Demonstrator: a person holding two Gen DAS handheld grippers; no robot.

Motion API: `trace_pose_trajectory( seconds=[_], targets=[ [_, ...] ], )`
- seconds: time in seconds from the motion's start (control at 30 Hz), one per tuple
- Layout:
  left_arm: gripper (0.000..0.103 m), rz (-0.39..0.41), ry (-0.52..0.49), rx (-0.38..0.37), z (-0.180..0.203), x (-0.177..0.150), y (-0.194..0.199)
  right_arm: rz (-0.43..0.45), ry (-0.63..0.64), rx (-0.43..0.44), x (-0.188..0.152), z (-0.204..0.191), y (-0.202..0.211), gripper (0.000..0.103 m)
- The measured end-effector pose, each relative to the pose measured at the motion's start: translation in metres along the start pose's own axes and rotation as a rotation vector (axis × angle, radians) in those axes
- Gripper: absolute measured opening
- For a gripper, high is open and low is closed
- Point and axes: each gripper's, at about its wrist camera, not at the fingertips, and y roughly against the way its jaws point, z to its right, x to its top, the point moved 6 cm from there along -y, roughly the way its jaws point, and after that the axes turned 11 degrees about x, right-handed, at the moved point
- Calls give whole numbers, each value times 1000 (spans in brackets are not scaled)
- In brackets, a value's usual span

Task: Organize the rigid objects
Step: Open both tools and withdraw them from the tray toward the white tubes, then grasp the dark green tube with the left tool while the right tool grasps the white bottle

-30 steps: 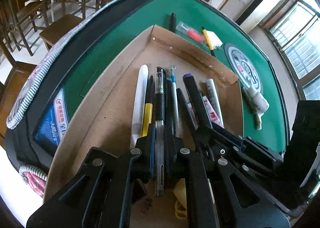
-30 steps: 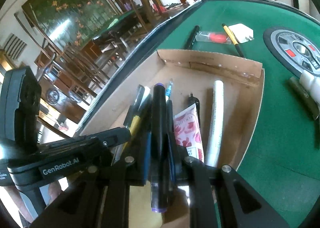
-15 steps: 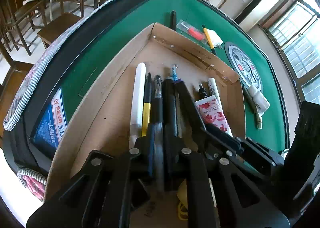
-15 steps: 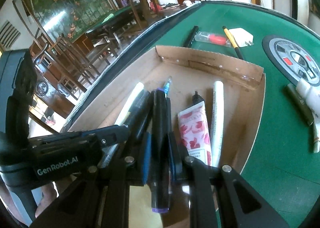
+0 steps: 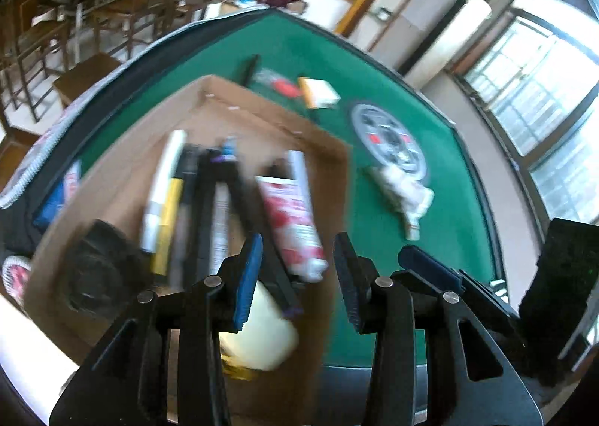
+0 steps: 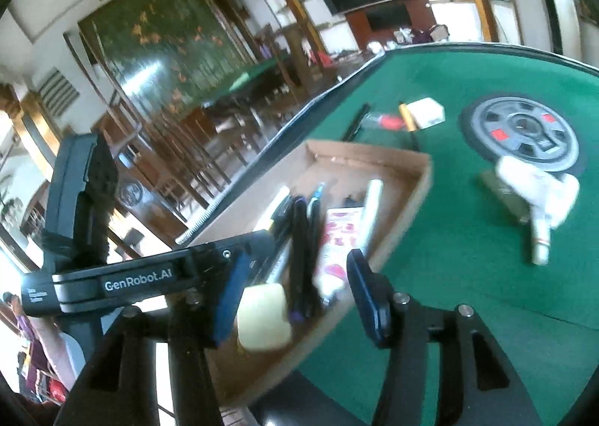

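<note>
A cardboard tray (image 5: 112,179) (image 6: 408,179) on the green table holds a row of pens and markers (image 5: 194,201) (image 6: 299,239), a white tube (image 5: 295,167) (image 6: 370,201), a red-patterned tube (image 5: 292,220) (image 6: 337,235) and a pale yellow eraser (image 5: 262,332) (image 6: 264,317). My left gripper (image 5: 295,276) is open and empty, raised above the tray's near end. My right gripper (image 6: 295,295) is open and empty, raised beside it. Both views are motion-blurred.
On the green felt beyond the tray lie a black pen (image 5: 249,68), a red-and-clear item (image 5: 280,83), a yellow pencil with a white block (image 5: 318,94), a round grey disc (image 5: 389,141) (image 6: 524,134) and white bottles (image 5: 408,197) (image 6: 539,197). Chairs stand past the table's left edge.
Both grippers have opened and let go of their pens, which now lie in the tray. Both have pulled back and up from the tray.
</note>
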Motion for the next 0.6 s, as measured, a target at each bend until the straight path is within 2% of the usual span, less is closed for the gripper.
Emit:
trace_pose_trajectory(
  seconds=[0.13, 0.33, 0.5, 0.6],
  targets=[
    [39, -20, -54, -47, 37, -4, 0, 51, -24, -37, 2, 21, 40, 59],
    [39, -65, -90, -78, 69, -10, -9, 82, -77, -117, 19, 70, 67, 59],
    [39, -85, -91, -92, 77, -16, -15, 88, -123, -154, 44, 108, 68, 59],
    [39, -94, -95, -99, 77, -19, -18, 72, -87, -254, 58, 133, 56, 59]
  ],
)
